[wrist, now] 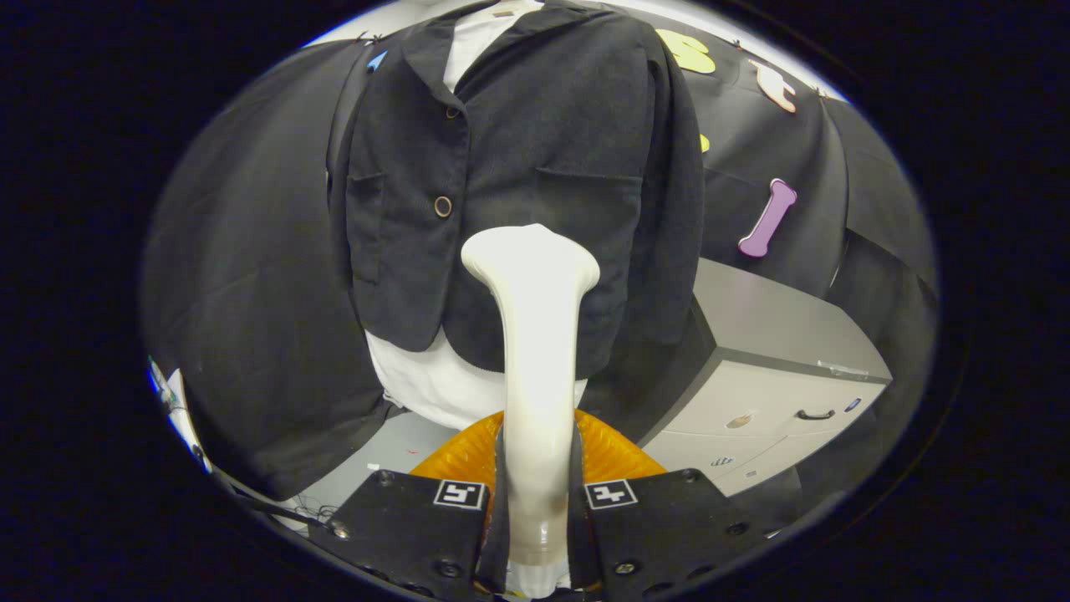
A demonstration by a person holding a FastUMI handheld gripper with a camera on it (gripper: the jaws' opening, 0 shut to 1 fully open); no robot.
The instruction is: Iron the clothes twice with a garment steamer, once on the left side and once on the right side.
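A dark buttoned jacket (518, 167) hangs over a white shirt (418, 380) straight ahead of me. My gripper (535, 493) is shut on the cream handle of the garment steamer (535, 359), both fingers pressing its sides. The steamer rises upright from between the fingers, and its wide flat head (532, 255) stands in front of the jacket's lower right panel, just below the right chest pocket. Whether the head touches the cloth I cannot tell. An orange ribbed part (610, 451) of the steamer shows behind the fingers.
A grey cabinet (777, 368) with drawers and a dark handle stands to the right of the clothes. Grey floor (376, 468) shows below the shirt, with thin cables lying on it to the left of the fingers.
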